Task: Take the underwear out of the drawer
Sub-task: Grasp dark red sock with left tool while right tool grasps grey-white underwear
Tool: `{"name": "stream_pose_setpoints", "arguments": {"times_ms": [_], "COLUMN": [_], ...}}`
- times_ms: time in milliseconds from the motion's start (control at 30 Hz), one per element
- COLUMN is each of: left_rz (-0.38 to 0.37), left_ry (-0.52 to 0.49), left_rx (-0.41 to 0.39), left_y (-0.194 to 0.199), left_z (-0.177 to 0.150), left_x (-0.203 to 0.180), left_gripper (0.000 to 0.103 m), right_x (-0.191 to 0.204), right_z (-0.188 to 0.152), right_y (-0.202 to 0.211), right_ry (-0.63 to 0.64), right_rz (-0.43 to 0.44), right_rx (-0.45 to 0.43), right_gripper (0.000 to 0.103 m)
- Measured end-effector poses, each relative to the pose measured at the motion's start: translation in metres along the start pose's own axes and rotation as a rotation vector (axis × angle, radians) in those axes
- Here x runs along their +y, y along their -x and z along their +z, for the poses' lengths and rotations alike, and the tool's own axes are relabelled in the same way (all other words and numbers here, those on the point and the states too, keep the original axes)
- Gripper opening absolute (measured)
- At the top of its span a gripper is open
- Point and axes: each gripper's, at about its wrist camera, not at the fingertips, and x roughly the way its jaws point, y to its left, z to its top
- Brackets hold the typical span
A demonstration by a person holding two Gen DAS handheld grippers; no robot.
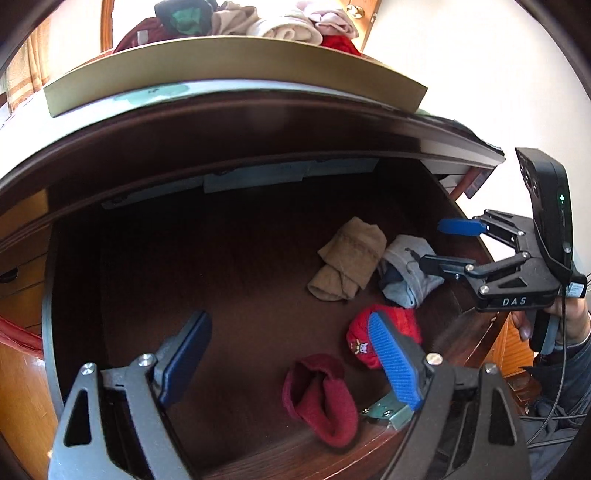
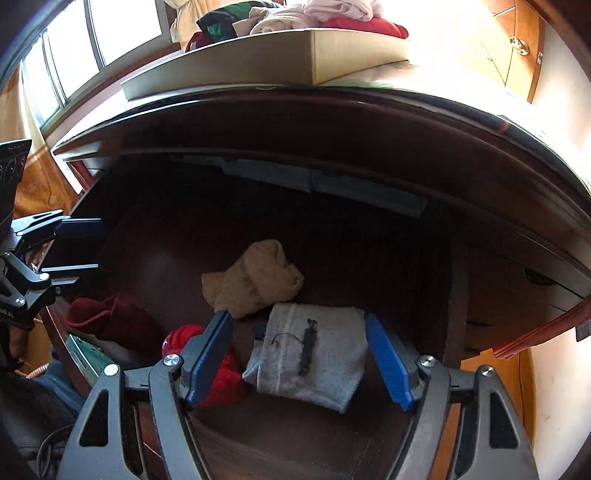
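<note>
The dark wooden drawer [image 1: 147, 258] is open. In it lie rolled underwear pieces: a tan one [image 1: 347, 260] [image 2: 255, 278], a grey one [image 1: 406, 277] [image 2: 314, 358], a bright red one [image 1: 384, 332] [image 2: 221, 373] and a dark red one [image 1: 321, 398] [image 2: 114, 317]. My left gripper [image 1: 291, 362] is open above the drawer's front, empty; its right pad overlaps the bright red piece in view. My right gripper [image 2: 299, 362] [image 1: 439, 243] is open, its jaws on either side of the grey piece.
A cardboard box [image 1: 236, 74] [image 2: 258, 66] piled with clothes [image 1: 258, 22] sits on the dresser top above the drawer. A metal bracket [image 1: 388, 410] sits at the drawer's front edge. Wooden doors [image 2: 517, 48] stand behind.
</note>
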Motion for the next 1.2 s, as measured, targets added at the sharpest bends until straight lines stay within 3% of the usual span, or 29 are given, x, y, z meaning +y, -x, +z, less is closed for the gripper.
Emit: {"name": "stream_pose_setpoints", "arguments": {"times_ms": [467, 700, 900, 1033, 1200], "left_rz": [-0.124, -0.135, -0.136, -0.141, -0.134], "left_ry": [-0.032, -0.058, -0.081, -0.069, -0.095], "left_rx": [0.284, 0.408, 0.505, 0.548, 0.557], "left_y": [-0.042, -0.064, -0.086, -0.099, -0.102], "left_z": [0.006, 0.013, 0.017, 0.018, 0.019], "left_x": [0.002, -0.001, -0.009, -0.009, -0.012], "left_gripper": [0.088, 0.088, 0.088, 0.082, 0.078], "right_x": [0.004, 0.007, 0.014, 0.023, 0.030], "right_z": [0.017, 0.024, 0.029, 0.032, 0.028], "right_y": [-0.035, -0.050, -0.067, -0.075, -0.088], "right_ry": [0.108, 0.121, 0.159, 0.189, 0.188], "right_rz": [-0.013, 0.005, -0.039, -0.048, -0.006], "right_rx": [0.184, 0.232, 0.282, 0.298, 0.346], "right_gripper": [0.076, 0.076, 0.076, 0.076, 0.058]}}
